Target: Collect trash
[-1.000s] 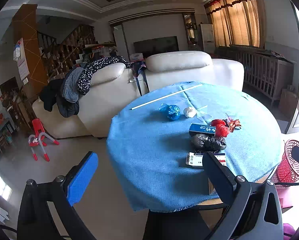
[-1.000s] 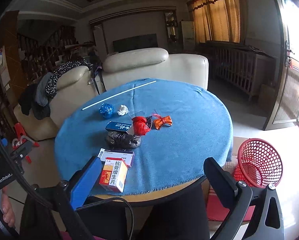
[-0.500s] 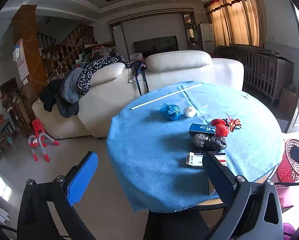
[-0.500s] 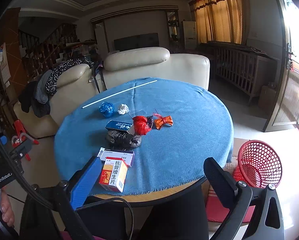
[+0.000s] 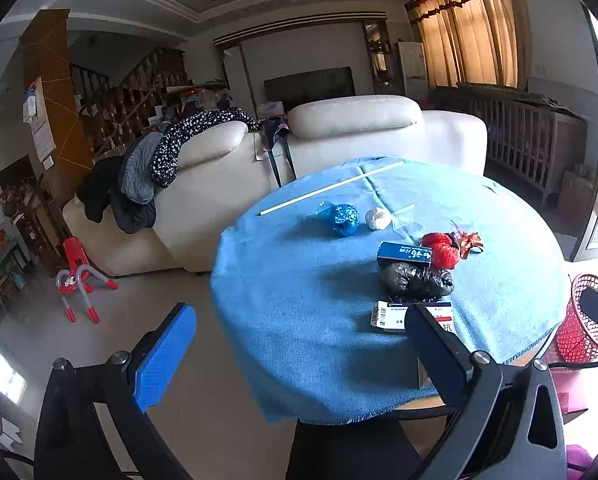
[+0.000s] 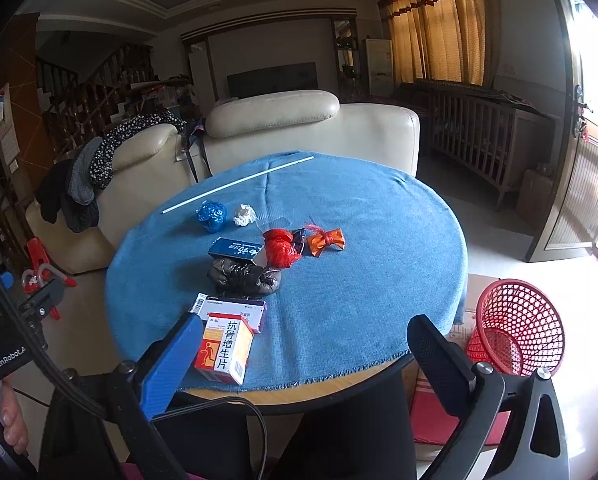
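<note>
Trash lay scattered on the round bench (image 6: 379, 240) under a blue cloth: blue foil ball (image 6: 211, 215), white paper wad (image 6: 244, 214), blue box (image 6: 235, 248), red bag (image 6: 279, 249), orange wrapper (image 6: 326, 240), black bag (image 6: 243, 277), flat white carton (image 6: 235, 309), orange medicine box (image 6: 225, 347) at the near edge. White rod (image 6: 239, 183) lay at the far side. Red basket (image 6: 517, 326) stood on the floor right of the bench; contents could not be told. Cream sofa (image 6: 283, 136) stood behind, clothes draped on it. Left tongs (image 5: 299, 344) and right tongs (image 6: 303, 352) hovered spread, grasping nothing.
</note>
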`<state>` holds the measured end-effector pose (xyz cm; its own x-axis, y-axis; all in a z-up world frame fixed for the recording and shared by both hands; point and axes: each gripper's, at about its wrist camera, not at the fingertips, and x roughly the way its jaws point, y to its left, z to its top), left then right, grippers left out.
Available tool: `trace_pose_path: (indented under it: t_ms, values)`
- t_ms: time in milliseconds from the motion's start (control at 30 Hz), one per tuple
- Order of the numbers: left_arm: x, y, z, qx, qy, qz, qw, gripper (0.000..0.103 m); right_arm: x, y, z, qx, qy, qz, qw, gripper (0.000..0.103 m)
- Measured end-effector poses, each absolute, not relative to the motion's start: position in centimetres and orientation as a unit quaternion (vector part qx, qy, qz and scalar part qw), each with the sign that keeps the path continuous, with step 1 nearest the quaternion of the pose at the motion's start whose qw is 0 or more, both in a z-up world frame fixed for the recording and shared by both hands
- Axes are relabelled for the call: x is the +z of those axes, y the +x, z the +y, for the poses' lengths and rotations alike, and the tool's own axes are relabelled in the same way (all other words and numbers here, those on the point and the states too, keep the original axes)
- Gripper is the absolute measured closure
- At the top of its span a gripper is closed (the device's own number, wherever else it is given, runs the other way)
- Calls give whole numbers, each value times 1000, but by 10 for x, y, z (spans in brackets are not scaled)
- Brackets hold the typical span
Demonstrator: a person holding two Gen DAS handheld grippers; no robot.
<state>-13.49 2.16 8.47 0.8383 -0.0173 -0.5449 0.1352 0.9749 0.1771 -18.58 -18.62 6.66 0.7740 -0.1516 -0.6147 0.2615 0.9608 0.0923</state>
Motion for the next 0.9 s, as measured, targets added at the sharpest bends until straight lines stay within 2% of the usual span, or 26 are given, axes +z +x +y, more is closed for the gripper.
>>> trace_pose_path:
  t_ms: [333,567,733,800,900]
  values:
    - [72,-119,6,-70,116,317,939,0,62,-177,-213,-126,109,318,933,0]
    - [32,-78,-26,-205,110,426,874,0,49,-143,-259,-160,103,322,927,0]
    - [-2,-51,-50,-246,92,480,837,0,21,-97,-293,-131,112,359,917,0]
    - [-16,-39,-57,-262,70,502,822,0,5,-74,-306,-116,133,381,908,2]
    - [-30,-29,-59,-270,49,523,807,0,-18,-38,-321,-97,155,407,895,13]
